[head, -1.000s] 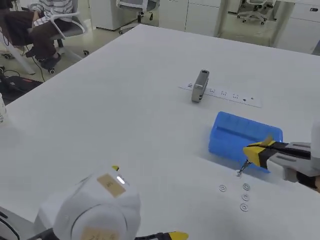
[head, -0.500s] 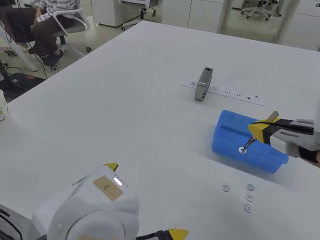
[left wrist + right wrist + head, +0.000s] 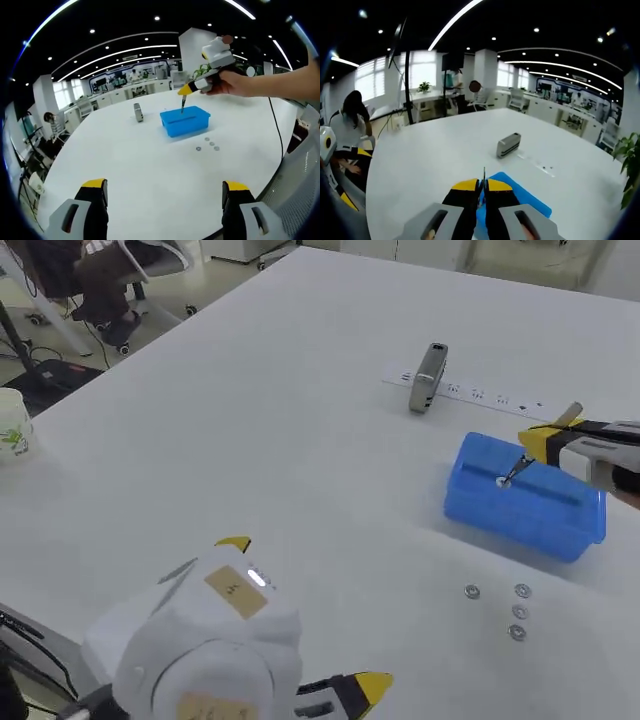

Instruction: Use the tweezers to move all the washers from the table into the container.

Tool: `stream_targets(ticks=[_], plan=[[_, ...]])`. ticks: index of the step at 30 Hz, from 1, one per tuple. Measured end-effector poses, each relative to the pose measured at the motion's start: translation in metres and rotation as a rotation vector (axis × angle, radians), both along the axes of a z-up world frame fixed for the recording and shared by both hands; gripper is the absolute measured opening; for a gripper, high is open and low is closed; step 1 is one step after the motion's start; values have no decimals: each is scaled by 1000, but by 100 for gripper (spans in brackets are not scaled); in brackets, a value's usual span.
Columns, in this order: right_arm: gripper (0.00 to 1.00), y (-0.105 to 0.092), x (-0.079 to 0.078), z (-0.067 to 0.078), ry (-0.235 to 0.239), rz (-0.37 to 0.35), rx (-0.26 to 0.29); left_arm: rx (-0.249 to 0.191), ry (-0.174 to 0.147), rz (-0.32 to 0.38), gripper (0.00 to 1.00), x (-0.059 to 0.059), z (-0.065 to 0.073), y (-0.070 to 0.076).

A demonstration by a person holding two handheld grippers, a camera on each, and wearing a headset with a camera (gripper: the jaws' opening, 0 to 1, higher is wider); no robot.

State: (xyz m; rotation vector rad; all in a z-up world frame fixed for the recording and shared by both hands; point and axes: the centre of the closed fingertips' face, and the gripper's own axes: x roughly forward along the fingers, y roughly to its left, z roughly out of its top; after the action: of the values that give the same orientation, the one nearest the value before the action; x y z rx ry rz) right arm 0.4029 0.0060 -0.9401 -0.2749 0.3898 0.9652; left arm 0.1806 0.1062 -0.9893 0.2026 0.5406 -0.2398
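I count four washers (image 3: pixel 519 611) lying loose on the white table (image 3: pixel 300 440), in a small cluster near the blue container (image 3: pixel 540 515), on the side nearer to me. A fifth washer (image 3: pixel 503 481) (a small pale ring, hard to make out) sits at the tip of the tweezers (image 3: pixel 512 473), which point down over the container's open top. The right gripper (image 3: pixel 535 445) carries the tweezers. In its own view the two yellow-tipped jaws stand almost together, pinching the thin tool that rises between them, with the blue container just beyond. In the left gripper view I can see a hand (image 3: pixel 235 84) gripping that tool from the right side, above the container. The left gripper (image 3: pixel 165 186) sits low at the near edge of the table, well apart from the container, jaws spread wide with only bare tabletop between them. Past the container lies a white power strip (image 3: pixel 470 397), with a grey block (image 3: pixel 430 375) lying across its left end. A paper cup (image 3: pixel 12 435) stands at the table's far left edge.
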Motion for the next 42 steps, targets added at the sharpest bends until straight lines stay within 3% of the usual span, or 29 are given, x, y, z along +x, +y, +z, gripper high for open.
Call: stream_targets(ticks=[5, 19, 42], plan=[[0, 6, 10, -15, 11, -17, -9, -25, -8, -27, 98, -1, 3, -7], [1, 15, 28, -54, 73, -34, -25, -1, 28, -54, 99, -3, -5, -11], [1, 22, 29, -71, 102, -25, -36, -22, 35, -41, 97, -3, -5, -11]])
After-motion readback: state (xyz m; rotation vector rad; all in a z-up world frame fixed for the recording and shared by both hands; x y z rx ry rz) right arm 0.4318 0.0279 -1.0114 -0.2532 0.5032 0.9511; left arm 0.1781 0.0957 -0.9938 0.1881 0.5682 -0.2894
